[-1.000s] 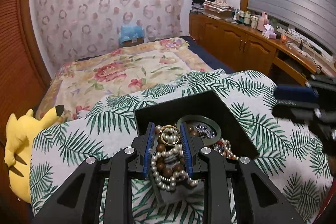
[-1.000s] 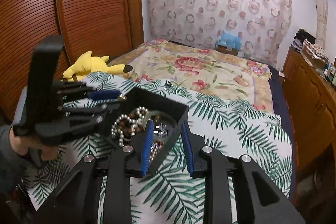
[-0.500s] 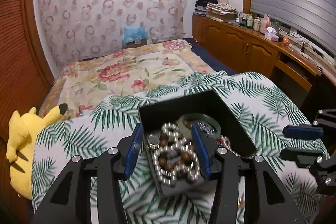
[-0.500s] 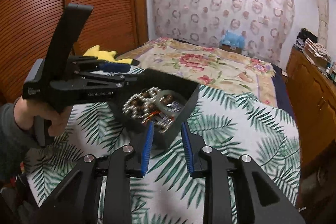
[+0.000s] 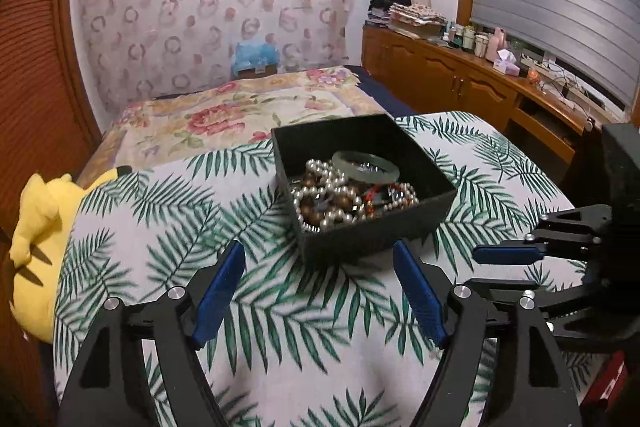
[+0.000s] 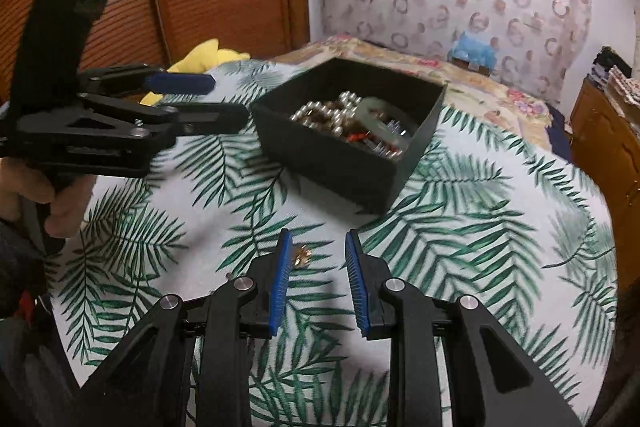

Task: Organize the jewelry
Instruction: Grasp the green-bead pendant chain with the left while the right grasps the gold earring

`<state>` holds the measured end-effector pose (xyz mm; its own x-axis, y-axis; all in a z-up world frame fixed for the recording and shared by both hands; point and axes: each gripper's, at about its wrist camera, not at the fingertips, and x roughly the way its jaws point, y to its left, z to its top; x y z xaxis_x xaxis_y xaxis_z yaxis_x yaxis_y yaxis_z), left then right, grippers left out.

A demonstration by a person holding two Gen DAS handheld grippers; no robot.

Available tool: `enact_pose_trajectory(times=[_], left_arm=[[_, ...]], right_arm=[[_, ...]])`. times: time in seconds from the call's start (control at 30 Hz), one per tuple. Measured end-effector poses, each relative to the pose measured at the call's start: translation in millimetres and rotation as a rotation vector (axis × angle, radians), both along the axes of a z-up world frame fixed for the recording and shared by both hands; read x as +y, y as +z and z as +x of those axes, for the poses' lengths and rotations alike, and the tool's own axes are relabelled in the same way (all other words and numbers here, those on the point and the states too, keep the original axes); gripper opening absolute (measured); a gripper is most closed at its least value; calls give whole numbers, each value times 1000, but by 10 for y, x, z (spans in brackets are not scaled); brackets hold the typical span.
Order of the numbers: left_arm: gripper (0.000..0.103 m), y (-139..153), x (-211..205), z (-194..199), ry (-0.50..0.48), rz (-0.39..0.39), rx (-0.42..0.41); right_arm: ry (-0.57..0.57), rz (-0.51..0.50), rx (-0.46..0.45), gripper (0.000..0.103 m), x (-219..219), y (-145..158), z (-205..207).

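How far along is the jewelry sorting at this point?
Mostly done: pearl strands, brown beads and a green bangle lie heaped in the black box. In hand: nothing. The left tongs have just been opening, clear of the box; the right tongs are open over the leaf-print cloth. Left: a small gold piece still lying on the cloth.

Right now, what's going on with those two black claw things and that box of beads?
A person is sorting jewelry with a hand-held gripper in each hand. The left gripper has just been opening, nothing between its fingers, and sits just short of the black box of pearl strands and a green bangle on the leaf-print cloth. The right gripper hangs open over the cloth, with a small gold piece lying loose between its fingers.
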<state>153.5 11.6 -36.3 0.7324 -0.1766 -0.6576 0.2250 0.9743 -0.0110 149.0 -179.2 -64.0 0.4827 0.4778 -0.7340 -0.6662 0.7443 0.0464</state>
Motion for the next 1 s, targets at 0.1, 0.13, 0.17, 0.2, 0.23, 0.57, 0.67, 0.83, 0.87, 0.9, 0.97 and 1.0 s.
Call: enact_pose_trajectory(times=[0.1, 0.13, 0.17, 0.2, 0.23, 0.57, 0.67, 0.83, 0.87, 0.9, 0.97, 1.0], left_arm=[[73, -65, 33, -84, -4, -13, 15], [73, -84, 34, -107, -4, -11, 17], [73, -101, 39, -133, -4, -10, 19], [73, -123, 47, -161, -5, -13, 23], [73, -144, 54, -183, -5, -15, 29], [73, -338, 46, -321, -10, -22, 78], [73, -354, 9, -394, -29, -31, 88], [73, -375, -96, -539, -64, -41, 100], [73, -386, -134, -590, -78, -42, 105], [73, -395, -163, -622, -87, -41, 108], [73, -416, -218, -689, -105, -42, 115], [73, -433, -260, -728, -119, -39, 120]], right_arm=[[17, -25, 17, 30, 83, -84, -1], [22, -38, 17, 30, 114, -108, 2], [21, -49, 17, 30, 135, -123, 6], [19, -57, 20, 30, 151, -136, 16], [19, -65, 25, 30, 172, -153, 25], [3, -117, -1, 16, 247, -171, 36], [-6, -96, -3, 16, 166, -123, 0], [-29, -55, -24, 16, -14, -2, -171], [-32, -49, -26, 16, -55, 9, -210], [-38, -42, -27, 16, -105, 22, -265], [-42, -32, -26, 16, -162, 36, -344], [-45, -27, -25, 16, -198, 39, -386]])
